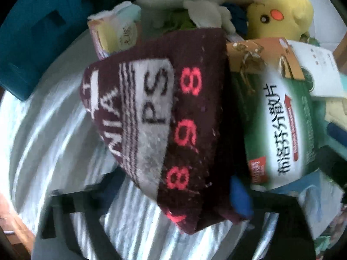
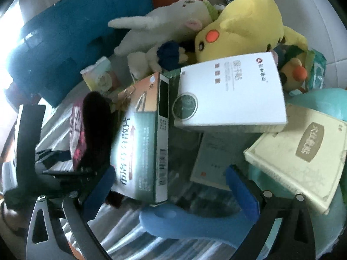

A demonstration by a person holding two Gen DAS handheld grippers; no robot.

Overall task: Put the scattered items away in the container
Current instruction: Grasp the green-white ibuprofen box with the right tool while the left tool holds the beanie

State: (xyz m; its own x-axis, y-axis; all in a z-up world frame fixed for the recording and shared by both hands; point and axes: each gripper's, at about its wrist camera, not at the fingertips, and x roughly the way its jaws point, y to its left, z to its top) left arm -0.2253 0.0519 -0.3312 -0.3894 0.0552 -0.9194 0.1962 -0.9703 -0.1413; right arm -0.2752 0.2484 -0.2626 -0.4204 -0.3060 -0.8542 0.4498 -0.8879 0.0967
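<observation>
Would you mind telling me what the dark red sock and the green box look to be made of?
The sock looks like knitted fabric: matte, fuzzy, with lettering woven in. The green box looks like printed card, slightly glossy, with crisp folded edges and a barcode.

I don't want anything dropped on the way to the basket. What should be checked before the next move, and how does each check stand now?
1. Left gripper has a firm grip on the dark red cloth: cannot tell; one pad is hidden behind the cloth.
2. Right gripper is open: ok; its jaws stand wide.
3. Green box sits between the right gripper's pads: ok; it is not squeezed yet.
4. Green box is free of its neighbours: not ok; the white box lies against it and may slide.
5. Blue basket has room: cannot tell; its inside is not in view.
</observation>
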